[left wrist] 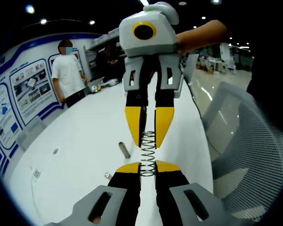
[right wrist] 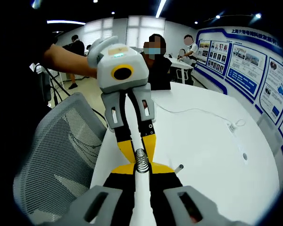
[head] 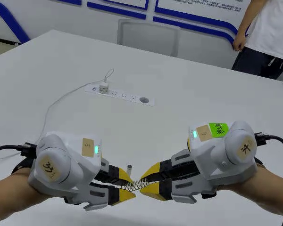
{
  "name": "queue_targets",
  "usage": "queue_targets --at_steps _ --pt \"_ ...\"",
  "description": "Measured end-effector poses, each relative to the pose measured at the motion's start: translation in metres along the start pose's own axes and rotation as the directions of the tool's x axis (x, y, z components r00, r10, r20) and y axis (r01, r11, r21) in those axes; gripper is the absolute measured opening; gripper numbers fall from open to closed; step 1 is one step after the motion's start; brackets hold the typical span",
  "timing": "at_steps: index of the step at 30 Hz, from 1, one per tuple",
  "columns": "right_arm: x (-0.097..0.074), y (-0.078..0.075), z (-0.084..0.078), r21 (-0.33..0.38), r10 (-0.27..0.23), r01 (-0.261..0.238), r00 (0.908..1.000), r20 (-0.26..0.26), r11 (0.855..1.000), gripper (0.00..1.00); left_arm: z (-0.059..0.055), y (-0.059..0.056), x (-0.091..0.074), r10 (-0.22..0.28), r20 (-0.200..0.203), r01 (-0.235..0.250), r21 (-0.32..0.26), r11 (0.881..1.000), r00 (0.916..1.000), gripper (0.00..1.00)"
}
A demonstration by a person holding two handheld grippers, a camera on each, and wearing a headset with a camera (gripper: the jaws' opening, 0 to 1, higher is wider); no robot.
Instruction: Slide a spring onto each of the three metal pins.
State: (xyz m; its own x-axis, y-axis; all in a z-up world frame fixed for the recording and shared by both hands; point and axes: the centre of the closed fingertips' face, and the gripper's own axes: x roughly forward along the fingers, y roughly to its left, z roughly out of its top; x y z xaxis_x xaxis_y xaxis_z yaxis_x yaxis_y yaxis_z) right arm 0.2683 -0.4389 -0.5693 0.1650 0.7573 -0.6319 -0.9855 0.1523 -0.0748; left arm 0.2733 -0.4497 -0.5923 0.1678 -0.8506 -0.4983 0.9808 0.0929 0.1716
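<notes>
Head view: two grippers meet tip to tip over a white table (head: 188, 108), sharing one spring.
The left gripper (head: 128, 186) and the right gripper (head: 144, 183) face each other, and each has its yellow jaws pinched on one end of the spring (head: 137, 184), which spans the small gap between them. A power strip (head: 120, 94) lies well beyond them. A metal pin (head: 129, 169) stands upright just behind the spring, bare.

Pen scrawls sat on a round sticker (head: 49, 167) on the left gripper (head: 127, 187), and on a disc label (head: 245, 149) and a green tag (head: 219, 129) on the right gripper (head: 148, 181). I could read none of them. The print on the wall posters (right wrist: 247, 61) was too small.
</notes>
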Motion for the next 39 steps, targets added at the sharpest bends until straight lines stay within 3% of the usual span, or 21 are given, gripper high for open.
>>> queue_targets --at_steps 7,18,26,33,39 --pt "0.002 -0.001 0.011 0.076 -0.009 0.003 0.997 0.077 0.997 0.11 0.0 0.002 -0.003 0.022 0.012 -0.021 -0.017 1.0 0.9997 0.1" --pt "0.007 -0.002 0.026 0.108 -0.025 0.011 0.9909 0.132 0.994 0.11 0.001 0.003 -0.005 0.038 0.039 -0.036 -0.063 0.997 0.9985 0.1" --pt "0.012 0.0 0.025 0.117 -0.022 0.008 0.993 0.116 0.993 0.11 -0.004 0.001 -0.003 0.03 0.016 -0.029 -0.099 0.995 0.9994 0.1" --pt "0.014 -0.004 0.028 0.119 -0.032 0.018 0.9929 0.115 0.993 0.11 -0.005 0.006 -0.007 0.062 0.008 -0.061 -0.092 0.994 0.998 0.11" --pt "0.015 -0.006 0.027 0.105 -0.036 0.025 0.9943 0.1 0.994 0.11 0.0 0.009 -0.014 0.072 0.048 -0.067 -0.096 0.993 0.9963 0.12"
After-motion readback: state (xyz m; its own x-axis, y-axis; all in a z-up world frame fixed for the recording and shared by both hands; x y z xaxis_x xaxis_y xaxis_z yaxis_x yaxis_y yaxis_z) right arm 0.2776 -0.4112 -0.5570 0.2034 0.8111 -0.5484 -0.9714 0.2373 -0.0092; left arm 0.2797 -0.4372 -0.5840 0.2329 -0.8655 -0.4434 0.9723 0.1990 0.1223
